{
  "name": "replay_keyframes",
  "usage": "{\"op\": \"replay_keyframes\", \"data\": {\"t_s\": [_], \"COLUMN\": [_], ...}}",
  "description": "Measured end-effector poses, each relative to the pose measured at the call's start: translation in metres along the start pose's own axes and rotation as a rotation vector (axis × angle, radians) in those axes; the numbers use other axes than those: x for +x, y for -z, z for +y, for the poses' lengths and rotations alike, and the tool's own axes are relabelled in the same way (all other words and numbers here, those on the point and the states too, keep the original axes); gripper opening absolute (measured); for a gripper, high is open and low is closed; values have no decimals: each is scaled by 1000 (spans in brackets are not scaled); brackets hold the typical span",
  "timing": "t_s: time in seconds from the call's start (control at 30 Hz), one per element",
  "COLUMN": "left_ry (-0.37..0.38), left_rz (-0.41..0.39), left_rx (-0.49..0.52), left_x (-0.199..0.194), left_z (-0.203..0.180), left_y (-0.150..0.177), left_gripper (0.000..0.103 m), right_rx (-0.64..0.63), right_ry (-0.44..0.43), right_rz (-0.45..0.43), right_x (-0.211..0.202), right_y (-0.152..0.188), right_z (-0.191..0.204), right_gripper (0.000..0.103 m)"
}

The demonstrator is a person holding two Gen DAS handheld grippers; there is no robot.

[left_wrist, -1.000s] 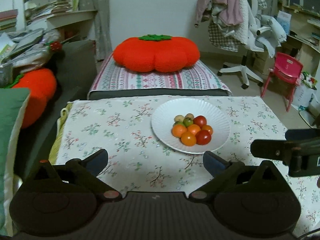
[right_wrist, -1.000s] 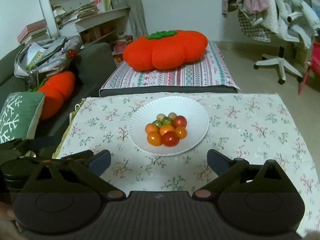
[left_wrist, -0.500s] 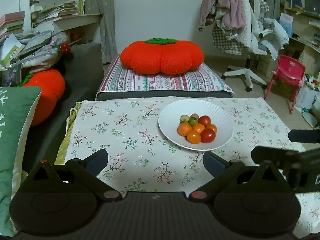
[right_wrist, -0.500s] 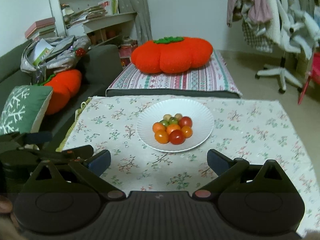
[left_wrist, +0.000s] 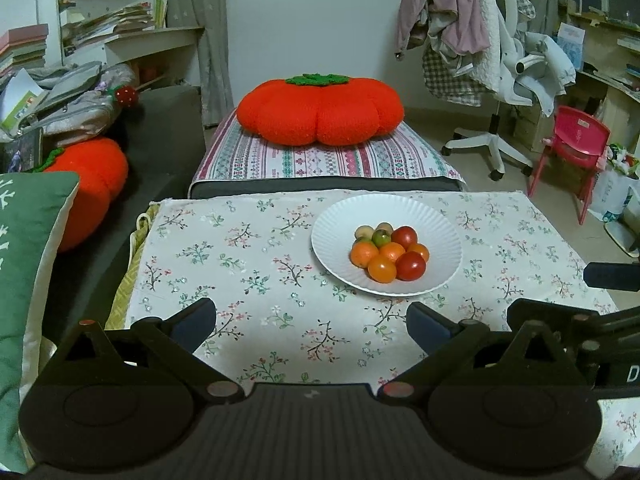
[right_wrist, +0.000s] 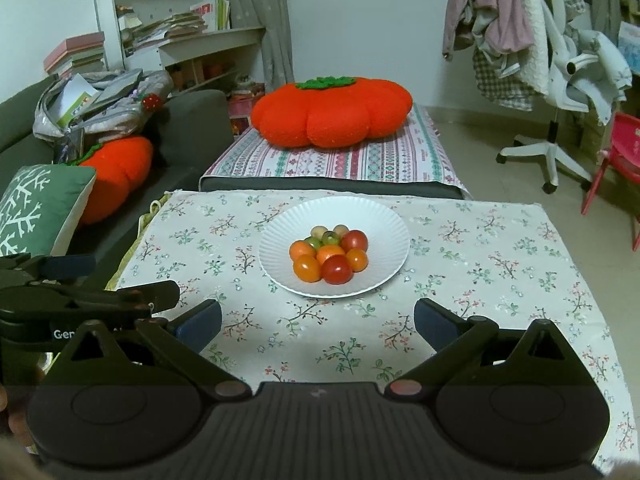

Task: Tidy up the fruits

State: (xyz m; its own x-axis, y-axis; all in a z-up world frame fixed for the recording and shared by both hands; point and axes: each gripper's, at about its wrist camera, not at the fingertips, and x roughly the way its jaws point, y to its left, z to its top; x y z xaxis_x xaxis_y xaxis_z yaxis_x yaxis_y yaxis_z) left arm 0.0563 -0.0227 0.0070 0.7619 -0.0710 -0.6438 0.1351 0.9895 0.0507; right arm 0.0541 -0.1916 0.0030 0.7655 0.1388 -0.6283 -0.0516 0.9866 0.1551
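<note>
A white ridged plate (left_wrist: 440, 236) (right_wrist: 376, 224) sits on the floral tablecloth (left_wrist: 248, 264) (right_wrist: 480, 256). On it lies a tight cluster of several small fruits (left_wrist: 388, 250) (right_wrist: 330, 254): orange, red, green and beige. My left gripper (left_wrist: 310, 320) hovers over the table's near edge, short of the plate, open and empty. My right gripper (right_wrist: 318, 318) is also open and empty, in front of the plate. Each gripper shows at the edge of the other's view.
Behind the table a striped bench (left_wrist: 324, 160) carries a big orange persimmon cushion (left_wrist: 320, 110). A dark sofa with a green pillow (right_wrist: 36, 208) and another orange cushion (right_wrist: 116, 176) runs along the left. An office chair (left_wrist: 500, 80) and a red chair (left_wrist: 572, 148) stand at right.
Both grippers have drawn back and up from the table, so the plate looks farther off and more of the room shows. Both stay open.
</note>
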Motion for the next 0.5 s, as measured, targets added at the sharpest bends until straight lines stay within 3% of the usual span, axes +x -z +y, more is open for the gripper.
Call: {"op": "replay_keyframes", "data": {"t_s": [0.5], "left_ry": [-4], "left_rz": [21], "left_rx": [-6], "left_x": [3], "left_z": [-3], "left_y": [0], "left_gripper": [87], "right_rx": [-11], "right_ry": [-1], "right_rz": [5], "right_x": [0], "right_y": [1], "right_z": [1], "right_gripper": [103]}}
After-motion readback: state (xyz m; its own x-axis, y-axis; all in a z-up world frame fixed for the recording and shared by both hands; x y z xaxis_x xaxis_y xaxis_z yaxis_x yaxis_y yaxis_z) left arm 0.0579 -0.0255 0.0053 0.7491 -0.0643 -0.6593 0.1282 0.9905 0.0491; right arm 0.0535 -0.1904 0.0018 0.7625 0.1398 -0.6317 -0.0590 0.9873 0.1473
